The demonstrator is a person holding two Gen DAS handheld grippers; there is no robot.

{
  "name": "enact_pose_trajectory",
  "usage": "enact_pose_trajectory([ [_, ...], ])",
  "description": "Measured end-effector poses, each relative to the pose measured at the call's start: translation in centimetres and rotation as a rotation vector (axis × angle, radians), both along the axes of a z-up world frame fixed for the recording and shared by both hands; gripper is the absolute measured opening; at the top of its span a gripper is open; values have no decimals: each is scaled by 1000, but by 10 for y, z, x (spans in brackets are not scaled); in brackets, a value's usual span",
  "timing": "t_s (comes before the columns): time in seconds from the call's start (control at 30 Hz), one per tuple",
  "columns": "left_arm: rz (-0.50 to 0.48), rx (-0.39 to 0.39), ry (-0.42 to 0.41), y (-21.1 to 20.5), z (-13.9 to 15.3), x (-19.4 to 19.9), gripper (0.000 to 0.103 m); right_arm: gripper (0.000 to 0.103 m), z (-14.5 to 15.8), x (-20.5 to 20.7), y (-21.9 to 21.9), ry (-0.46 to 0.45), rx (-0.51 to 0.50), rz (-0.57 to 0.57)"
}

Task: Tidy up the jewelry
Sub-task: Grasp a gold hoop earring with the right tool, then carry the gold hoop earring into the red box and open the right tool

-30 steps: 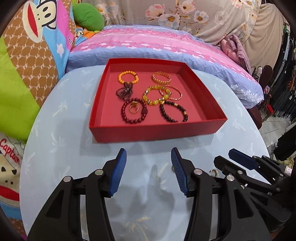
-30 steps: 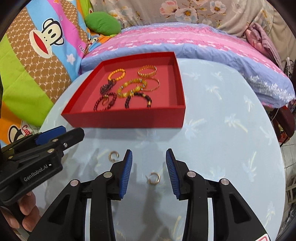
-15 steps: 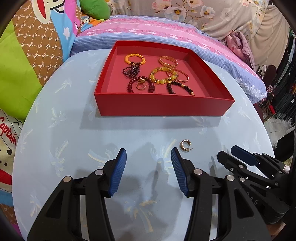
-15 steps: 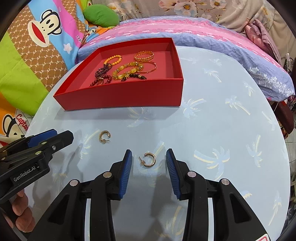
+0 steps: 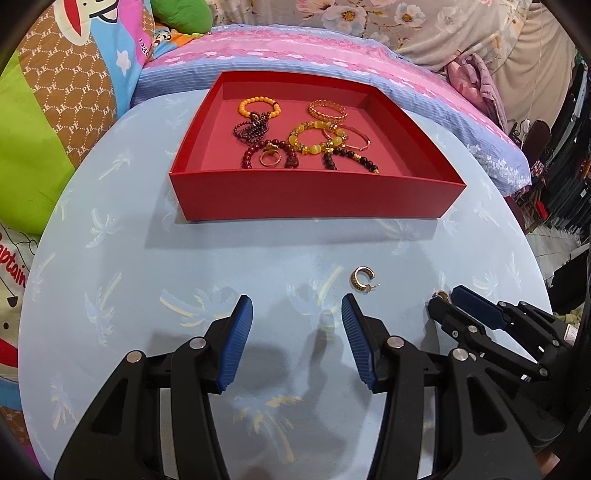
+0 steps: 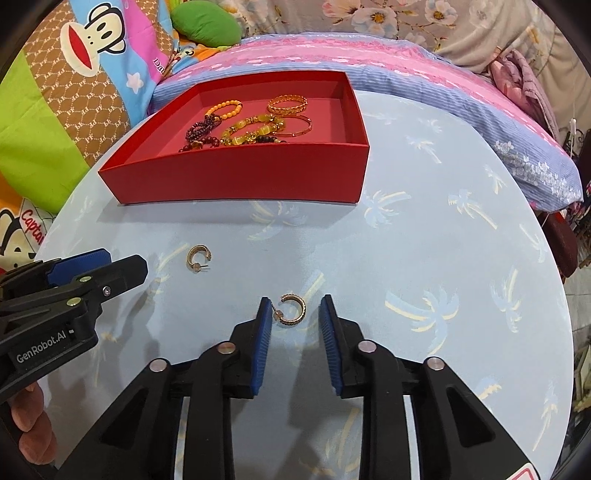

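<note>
Two gold hoop earrings lie on the pale blue round table. One earring sits between the fingertips of my right gripper, whose jaws are closing around it; the left pad nearly touches its post, the right pad stands clear. The other earring lies just beyond and right of my left gripper, which is open with nothing between its fingers. A red tray at the far side holds several bead bracelets, gold bangles and a ring.
Behind the table lies a bed with a pink and blue striped cover, a cartoon-print cushion to the left and a green pillow. A person's fingers hold the left gripper's handle. Dark furniture stands at far right.
Both grippers sank toward the table, so the earrings came into full view ahead of them. The right gripper's jaws have narrowed around the earring between them.
</note>
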State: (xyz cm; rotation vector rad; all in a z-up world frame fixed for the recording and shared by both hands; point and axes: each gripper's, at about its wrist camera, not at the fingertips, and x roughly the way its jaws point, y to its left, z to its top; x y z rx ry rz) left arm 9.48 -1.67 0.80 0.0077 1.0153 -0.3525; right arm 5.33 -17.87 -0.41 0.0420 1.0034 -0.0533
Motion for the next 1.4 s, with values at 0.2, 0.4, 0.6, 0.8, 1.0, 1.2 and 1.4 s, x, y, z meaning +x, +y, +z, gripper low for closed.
enact_pose_trajectory([
  [0.2,-18,-3,-2,-7,1,-2,52,17,0,2,1,0,0,5],
  [0.4,-37,-7,-1,-14,1,0,52,17,4,-1,-6,-5,30,-16],
  [0.6,-68,-6,-4,-28,-1,5,52,17,9,-3,-15,-16,48,-32],
  [0.8,-95,6,0,-45,-9,10,46,17,10,-2,-23,-20,65,-51],
  [1.0,-104,29,-17,-54,-13,14,27,17,9,-1,-28,-19,76,-63],
  [1.2,-110,33,-18,-55,-13,15,19,17,8,-1,-28,-20,84,-67],
  [1.4,-99,25,-5,-50,-9,12,19,17,14,-2,-29,-29,108,-65],
])
